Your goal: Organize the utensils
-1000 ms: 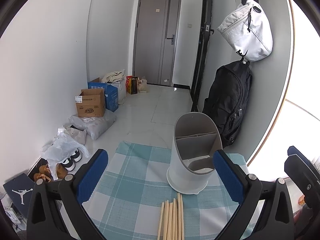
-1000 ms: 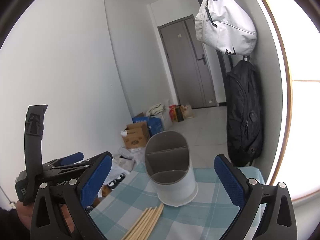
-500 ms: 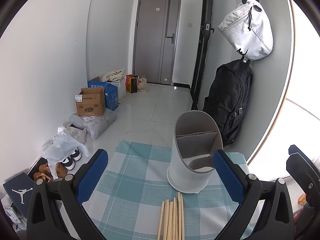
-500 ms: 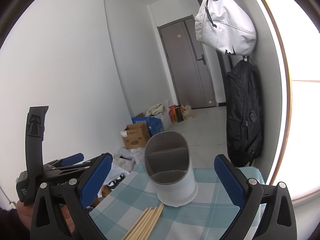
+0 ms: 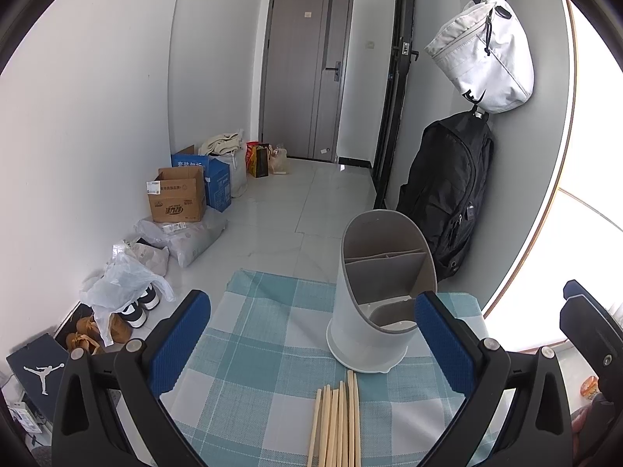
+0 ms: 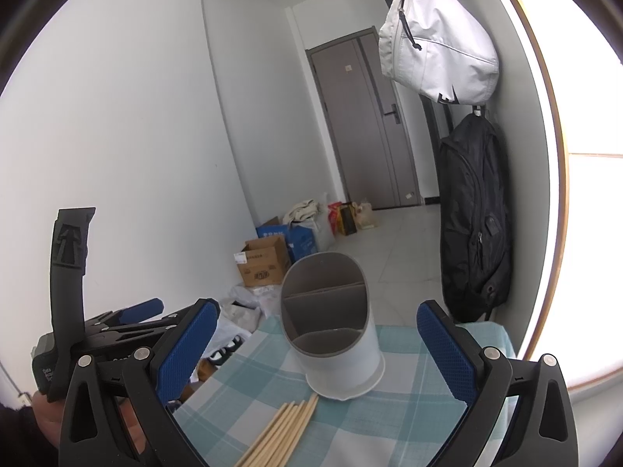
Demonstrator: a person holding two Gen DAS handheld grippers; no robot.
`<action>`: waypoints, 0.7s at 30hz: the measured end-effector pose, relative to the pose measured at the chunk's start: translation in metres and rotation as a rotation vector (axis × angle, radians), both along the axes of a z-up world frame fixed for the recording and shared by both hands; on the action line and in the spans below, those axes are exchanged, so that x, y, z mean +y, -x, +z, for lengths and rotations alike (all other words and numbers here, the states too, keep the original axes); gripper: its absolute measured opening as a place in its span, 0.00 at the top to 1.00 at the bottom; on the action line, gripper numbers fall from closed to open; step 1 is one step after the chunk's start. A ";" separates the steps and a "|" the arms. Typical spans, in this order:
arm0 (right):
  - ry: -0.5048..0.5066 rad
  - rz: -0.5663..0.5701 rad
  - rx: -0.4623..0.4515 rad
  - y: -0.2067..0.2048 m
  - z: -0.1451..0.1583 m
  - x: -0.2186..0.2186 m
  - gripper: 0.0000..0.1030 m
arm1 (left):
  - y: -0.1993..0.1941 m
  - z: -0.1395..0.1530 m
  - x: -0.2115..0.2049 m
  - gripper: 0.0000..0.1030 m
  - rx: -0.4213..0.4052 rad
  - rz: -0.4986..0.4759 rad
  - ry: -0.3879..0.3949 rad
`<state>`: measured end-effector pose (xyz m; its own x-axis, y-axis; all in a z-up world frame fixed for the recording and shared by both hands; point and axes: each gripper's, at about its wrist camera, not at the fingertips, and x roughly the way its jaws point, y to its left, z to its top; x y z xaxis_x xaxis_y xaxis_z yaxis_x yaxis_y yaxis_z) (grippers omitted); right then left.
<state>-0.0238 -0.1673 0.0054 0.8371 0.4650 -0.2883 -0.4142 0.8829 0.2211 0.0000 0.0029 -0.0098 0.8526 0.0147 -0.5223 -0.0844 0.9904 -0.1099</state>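
- Task is at zero: the holder (image 5: 379, 295) has every visible compartment empty, nothing sorted yet.
- Chopsticks (image 5: 337, 420) lie in a flat bundle on the checked cloth (image 5: 249, 350) over the counter, tips just short of the holder base, maybe touching; can't tell.
- Only chopsticks in view. Any other utensils would be out of frame.
- Our left gripper (image 5: 311, 344) hovers above the cloth with jaws spread wide, holding nothing. The bundle sits between the blue pads (image 5: 177, 344), lower in view.
- Our right gripper (image 6: 317, 350) also has jaws wide apart and empty, looking at the holder (image 6: 331, 319) with the chopsticks (image 6: 282, 432) low and left of centre.
- From the right wrist view we see the left gripper's body and the hand (image 6: 46, 420) gripping it, off to the side.
- Left to do, as we read it: pick the sticks, stand them in a compartment. All of it.
- Risk: the sticks lie tight together and flat, so a clean grasp may be fiddly; the holder looks light and could tip if nudged.
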 end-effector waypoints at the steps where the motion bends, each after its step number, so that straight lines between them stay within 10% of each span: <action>1: 0.002 -0.002 -0.001 0.000 0.000 0.000 0.00 | 0.000 0.000 0.000 0.01 0.000 0.001 0.000; 21: 0.022 0.007 0.005 -0.001 -0.003 0.004 0.00 | -0.005 -0.002 -0.002 0.01 0.025 0.003 0.002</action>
